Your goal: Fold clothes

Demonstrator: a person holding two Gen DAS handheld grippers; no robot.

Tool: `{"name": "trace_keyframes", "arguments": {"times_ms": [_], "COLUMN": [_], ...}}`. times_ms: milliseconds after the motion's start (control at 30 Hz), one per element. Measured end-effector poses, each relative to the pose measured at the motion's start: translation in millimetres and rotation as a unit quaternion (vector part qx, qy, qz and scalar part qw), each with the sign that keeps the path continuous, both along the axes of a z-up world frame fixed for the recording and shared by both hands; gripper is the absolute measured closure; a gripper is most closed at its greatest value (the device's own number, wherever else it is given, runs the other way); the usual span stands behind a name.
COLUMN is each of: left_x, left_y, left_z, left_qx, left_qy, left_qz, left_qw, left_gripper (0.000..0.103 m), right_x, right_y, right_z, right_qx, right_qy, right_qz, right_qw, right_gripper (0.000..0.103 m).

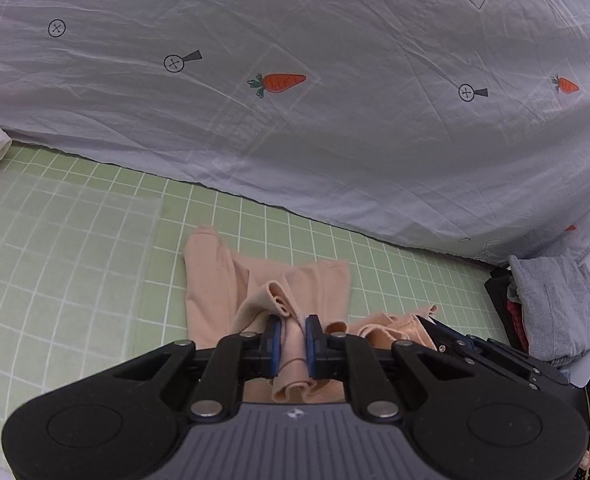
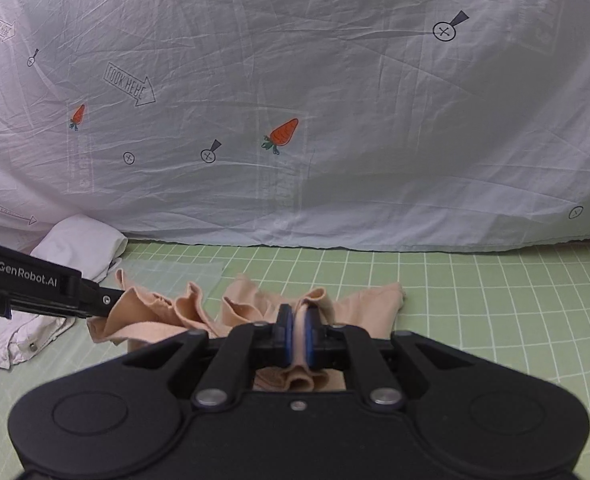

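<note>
The left gripper has its blue-padded fingers pinching a bunched fold of a peach-coloured garment, and the right gripper clamps another gathered edge of that garment the same way. Both point forward and low over the bed, side by side, the cloth stretched and ruffled between them. The rest of the garment lies on a green checked sheet, near a white carrot-print sheet. A grey folded garment lies to the right.
</note>
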State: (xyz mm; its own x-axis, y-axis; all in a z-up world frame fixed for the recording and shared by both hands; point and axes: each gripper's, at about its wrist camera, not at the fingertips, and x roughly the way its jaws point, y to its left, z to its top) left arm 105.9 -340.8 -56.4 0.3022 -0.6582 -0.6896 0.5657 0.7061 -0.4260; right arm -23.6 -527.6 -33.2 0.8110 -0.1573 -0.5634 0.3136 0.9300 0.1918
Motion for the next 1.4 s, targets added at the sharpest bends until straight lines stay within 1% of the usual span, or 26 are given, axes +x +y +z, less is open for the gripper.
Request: {"name": "trace_keyframes", "arguments": {"times_ms": [100,200,267,300,333,367,400,433,467,500,533,567,633,767,867,933,1033,1100,1133,1167,1200,1233,1267,1333,1367,1400], "left_x": [52,96,119,127,133,138,140,141,140,139,138,137,135,131,128,126,124,124,125,126,128,128,128,125,124,125], "left_y": [-32,-60,-70,-71,-70,-68,-64,-59,-54,-49,-42,-34,-23,-31,-37,-41,-48,-54,-56,-57,-58,-58,-55,-48,-45,-43], "left_z": [-21,-57,-81,-90,-95,-97,-97,-95,-91,-87,-82,-77,-72,-84,-93,-99,-107,-108,-108,-108,-107,-106,-103,-97,-93,-93], "left_qx": [0.002,0.020,0.026,0.024,0.020,0.013,0.005,0.000,-0.002,-0.004,-0.008,-0.016,-0.030,-0.019,-0.010,-0.004,0.004,0.009,0.010,0.010,0.010,0.010,0.005,-0.018,-0.030,-0.032], "left_qy": [0.010,0.025,0.048,0.059,0.068,0.072,0.073,0.069,0.062,0.054,0.047,0.042,0.040,0.050,0.058,0.064,0.069,0.060,0.055,0.051,0.043,0.030,0.014,-0.016,-0.029,-0.033], "left_qz": [0.007,0.017,0.037,0.046,0.054,0.056,0.057,0.060,0.068,0.075,0.084,0.091,0.097,0.073,0.056,0.044,0.029,0.033,0.035,0.037,0.041,0.048,0.056,0.077,0.087,0.097], "left_qw": [0.9999,0.9993,0.9978,0.9969,0.9960,0.9957,0.9957,0.9958,0.9958,0.9957,0.9954,0.9948,0.9940,0.9958,0.9967,0.9970,0.9972,0.9976,0.9978,0.9979,0.9982,0.9984,0.9983,0.9968,0.9953,0.9942], "left_gripper": [0.090,0.090,0.089,0.089,0.086,0.085,0.084,0.078,0.066,0.060,0.049,0.044,0.044,0.044,0.044,0.044,0.046,0.046,0.046,0.048,0.054,0.079,0.093,0.094,0.094,0.093], "right_x": [54,98,104,104,103,103,102,102,101,101,100,100,91,72,77,86,101,111,116,121,125,127,127,124,125,129], "right_y": [-40,-72,-85,-90,-95,-101,-106,-111,-117,-122,-127,-132,-133,-125,-118,-114,-111,-110,-111,-112,-113,-113,-112,-109,-108,-106], "right_z": [-23,-60,-69,-70,-70,-71,-72,-73,-74,-75,-76,-76,-74,-74,-88,-94,-100,-100,-101,-102,-103,-102,-99,-88,-85,-85], "right_qx": [0.013,0.020,0.029,0.034,0.039,0.045,0.050,0.055,0.060,0.065,0.070,0.075,0.084,0.104,0.126,0.126,0.116,0.100,0.094,0.090,0.088,0.085,0.075,0.047,0.032,0.014], "right_qy": [0.020,0.058,0.059,0.056,0.052,0.048,0.044,0.040,0.036,0.032,0.028,0.024,0.018,0.018,0.038,0.046,0.048,0.043,0.042,0.041,0.040,0.035,0.023,-0.013,-0.020,-0.014], "right_qz": [-0.014,-0.019,-0.032,-0.040,-0.048,-0.057,-0.065,-0.073,-0.082,-0.090,-0.098,-0.106,-0.109,-0.092,-0.065,-0.054,-0.041,-0.030,-0.021,-0.011,-0.001,0.002,-0.002,-0.012,-0.012,-0.013], "right_qw": [1.000,0.998,0.997,0.997,0.997,0.996,0.996,0.995,0.994,0.993,0.992,0.991,0.990,0.990,0.989,0.990,0.991,0.994,0.995,0.995,0.995,0.996,0.997,0.999,0.999,1.000], "right_gripper": [0.096,0.096,0.095,0.093,0.088,0.081,0.067,0.058,0.058,0.058,0.058,0.058,0.058,0.058,0.058,0.058,0.058,0.058,0.061,0.068,0.090,0.094,0.094,0.094,0.094,0.094]}}
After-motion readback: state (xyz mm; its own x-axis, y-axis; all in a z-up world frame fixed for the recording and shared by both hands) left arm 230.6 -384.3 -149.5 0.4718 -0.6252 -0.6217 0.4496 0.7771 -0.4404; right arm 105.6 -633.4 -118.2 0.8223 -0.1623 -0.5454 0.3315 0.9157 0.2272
